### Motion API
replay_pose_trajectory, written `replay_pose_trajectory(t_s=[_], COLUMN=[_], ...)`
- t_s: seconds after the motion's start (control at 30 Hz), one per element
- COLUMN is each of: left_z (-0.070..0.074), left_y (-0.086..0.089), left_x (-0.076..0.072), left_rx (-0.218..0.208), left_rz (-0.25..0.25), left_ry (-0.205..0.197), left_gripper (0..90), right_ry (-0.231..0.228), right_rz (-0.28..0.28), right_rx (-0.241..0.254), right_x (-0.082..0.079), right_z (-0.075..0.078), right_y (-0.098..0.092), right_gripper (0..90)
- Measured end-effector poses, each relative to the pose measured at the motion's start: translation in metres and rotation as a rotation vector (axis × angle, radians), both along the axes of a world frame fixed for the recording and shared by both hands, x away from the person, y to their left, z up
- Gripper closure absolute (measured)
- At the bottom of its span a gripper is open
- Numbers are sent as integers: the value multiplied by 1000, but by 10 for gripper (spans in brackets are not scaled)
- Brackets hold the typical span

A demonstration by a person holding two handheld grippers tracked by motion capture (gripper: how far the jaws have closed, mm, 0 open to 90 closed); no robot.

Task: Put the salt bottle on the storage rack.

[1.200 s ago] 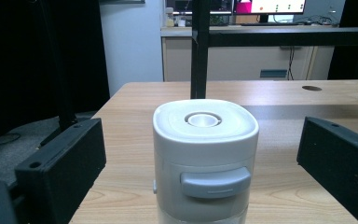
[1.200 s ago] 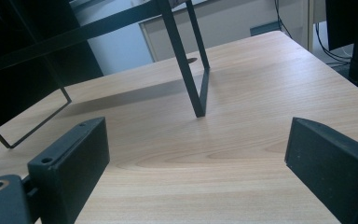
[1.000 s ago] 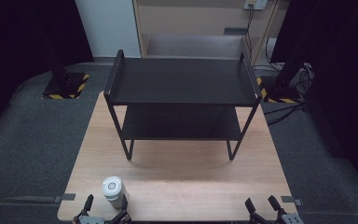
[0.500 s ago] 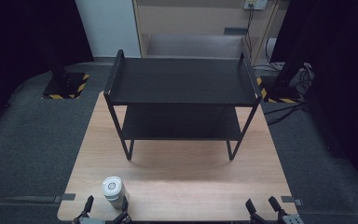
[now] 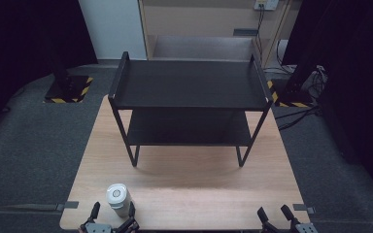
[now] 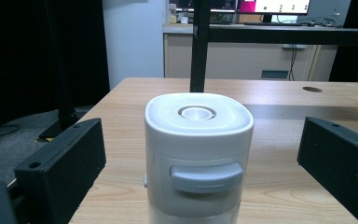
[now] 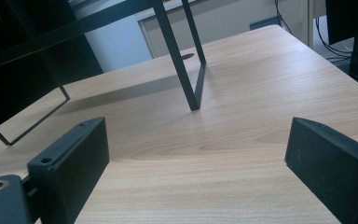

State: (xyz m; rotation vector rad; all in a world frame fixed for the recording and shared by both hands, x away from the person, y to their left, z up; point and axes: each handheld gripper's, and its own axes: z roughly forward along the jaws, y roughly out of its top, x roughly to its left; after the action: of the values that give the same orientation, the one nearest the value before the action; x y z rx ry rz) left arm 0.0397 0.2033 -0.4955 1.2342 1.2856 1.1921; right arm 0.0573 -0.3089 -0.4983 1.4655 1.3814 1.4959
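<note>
Here, white canister (image 6: 198, 154) upright between the left gripper's (image 5: 112, 212) spread jaws, untouched

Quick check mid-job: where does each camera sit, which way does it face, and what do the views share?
High view: above the table's near edge, looking forward and down on the black two-tier rack; left gripper and right gripper show at the bottom.
Left gripper view: low over the wooden table, looking along open jaws set around the white canister.
Right gripper view: low, tilted, looking past open jaws at a rack leg.
Shared: rack and table in all three views; canister in the high and left gripper views.
</note>
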Motion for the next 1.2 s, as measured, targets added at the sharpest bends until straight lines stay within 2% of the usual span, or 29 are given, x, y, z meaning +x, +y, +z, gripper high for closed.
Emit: replay_pose_trajectory(t_s=[0.23,0.63,1.0,1.2], left_z=[-2,-5,-8,-10], left_y=[-4,-6,-6,-6], left_x=[4,19,24,27], left_rx=[1,2,16,11], left_rz=[8,17,45,39], left_ry=[-7,20,21,21], left_gripper=[0,12,105,189], right_ry=[3,27,44,51], right_rz=[4,-5,-6,1], right_rx=[2,13,17,13], right_x=[1,4,7,10], right_z=[-2,-9,-13,-13], right_y=[-2,-8,-10,-10], right_gripper=[63,64,64,64])
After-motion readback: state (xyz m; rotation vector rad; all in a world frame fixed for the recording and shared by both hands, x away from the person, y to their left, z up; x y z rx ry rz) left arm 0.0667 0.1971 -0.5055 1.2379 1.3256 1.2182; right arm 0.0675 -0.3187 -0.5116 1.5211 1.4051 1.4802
